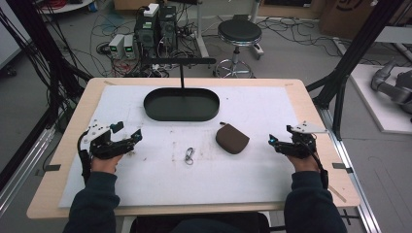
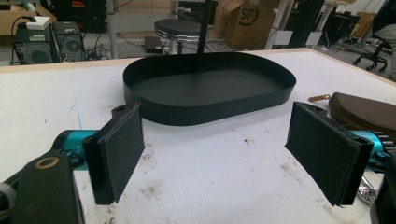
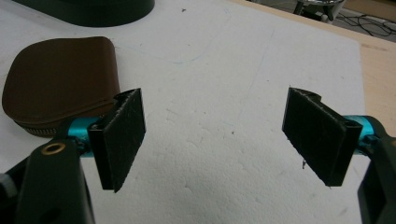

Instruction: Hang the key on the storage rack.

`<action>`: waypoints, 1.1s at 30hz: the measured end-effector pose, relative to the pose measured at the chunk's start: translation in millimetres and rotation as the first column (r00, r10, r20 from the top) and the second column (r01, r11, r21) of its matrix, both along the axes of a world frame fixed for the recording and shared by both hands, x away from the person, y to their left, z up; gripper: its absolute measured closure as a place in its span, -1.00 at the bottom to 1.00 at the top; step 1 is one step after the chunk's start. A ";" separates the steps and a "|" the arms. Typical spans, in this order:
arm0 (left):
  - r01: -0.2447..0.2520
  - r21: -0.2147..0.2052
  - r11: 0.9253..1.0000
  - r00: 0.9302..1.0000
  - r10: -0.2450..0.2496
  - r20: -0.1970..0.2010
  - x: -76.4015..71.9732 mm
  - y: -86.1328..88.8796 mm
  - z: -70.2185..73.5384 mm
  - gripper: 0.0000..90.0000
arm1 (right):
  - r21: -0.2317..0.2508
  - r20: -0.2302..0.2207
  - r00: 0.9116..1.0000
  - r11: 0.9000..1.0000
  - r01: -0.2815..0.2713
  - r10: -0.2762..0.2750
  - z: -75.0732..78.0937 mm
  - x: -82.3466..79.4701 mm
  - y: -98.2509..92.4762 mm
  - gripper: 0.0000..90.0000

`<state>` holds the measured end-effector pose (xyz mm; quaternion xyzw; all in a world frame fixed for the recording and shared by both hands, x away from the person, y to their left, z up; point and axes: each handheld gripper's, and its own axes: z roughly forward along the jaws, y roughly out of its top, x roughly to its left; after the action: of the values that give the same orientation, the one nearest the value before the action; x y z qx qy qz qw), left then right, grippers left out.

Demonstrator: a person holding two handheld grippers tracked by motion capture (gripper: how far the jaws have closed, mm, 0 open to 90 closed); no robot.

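A brown zippered pouch (image 1: 232, 138) lies right of the table's middle; it appears at the right edge of the left gripper view (image 2: 362, 112) and at the upper left of the right gripper view (image 3: 60, 79). A small metal carabiner (image 1: 189, 155) rests on the white mat near the centre. A black oval tray (image 1: 181, 104) with an upright post sits at the back (image 2: 210, 88). My left gripper (image 1: 128, 138) hovers open at the left (image 2: 224, 154). Open as well, my right gripper (image 1: 279, 144) sits just right of the pouch (image 3: 219, 140), nothing between its pads.
A white foam mat (image 1: 145, 179) covers most of the wooden table (image 1: 58, 160). Behind the table stand a round stool (image 1: 239, 34), computer towers (image 1: 155, 26) and many floor cables. Black frame posts rise at both sides.
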<state>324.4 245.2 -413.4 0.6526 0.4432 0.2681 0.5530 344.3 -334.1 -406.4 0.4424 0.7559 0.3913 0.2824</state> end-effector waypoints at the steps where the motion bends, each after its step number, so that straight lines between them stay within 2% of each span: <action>1: 0.001 -0.001 1.000 1.000 -0.001 0.000 0.1 -0.2 -0.1 -0.58 | 0.000 -0.002 1.000 1.000 -0.004 0.004 -0.1 -0.1 0.2 -0.52; 15: 0.013 0.006 1.000 1.000 -0.013 -0.014 0.7 -4.9 -1.4 -0.57 | 0.013 -0.005 1.000 1.000 0.001 -0.001 -0.8 0.1 -2.7 -0.48; 18: 0.035 0.011 0.999 0.999 -0.035 -0.016 -0.3 -9.5 -0.3 -0.54 | 0.004 0.000 1.000 1.000 -0.007 0.007 0.1 0.4 -0.5 -0.47; 22: 0.041 0.001 0.999 0.999 -0.041 -0.036 -2.0 -19.3 -0.2 -0.51 | -0.005 -0.001 1.000 1.000 -0.009 0.009 0.9 -2.2 2.0 -0.45; 24: 0.054 0.000 0.999 0.998 -0.054 -0.037 -1.8 -22.3 -0.1 -0.42 | -0.001 0.000 1.000 1.000 -0.007 0.007 1.1 -3.0 2.5 -0.45; 27: 0.085 0.005 0.996 0.995 -0.085 -0.056 -0.2 -32.7 -0.2 -0.32 | -0.005 -0.001 1.000 1.000 0.000 0.000 0.9 -3.7 3.0 -0.45; 29: 0.127 0.009 0.992 0.989 -0.126 -0.076 0.8 -43.5 -1.0 -0.28 | -0.004 -0.002 1.000 1.000 0.001 -0.001 0.2 -2.8 3.0 -0.45; 32: 0.164 0.029 0.986 0.982 -0.160 -0.101 1.7 -57.6 -1.7 -0.27 | -0.003 -0.006 1.000 1.000 0.001 -0.001 -0.5 -1.3 4.1 -0.45; 33: 0.186 0.034 0.982 0.977 -0.181 -0.112 2.1 -64.3 -2.7 -0.27 | -0.004 -0.007 1.000 1.000 -0.002 0.002 -0.7 -1.1 4.3 -0.45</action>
<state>326.4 180.9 -416.0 0.7163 0.4044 0.1898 0.5361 343.2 -329.8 -407.1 0.4423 0.7583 0.3883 0.2803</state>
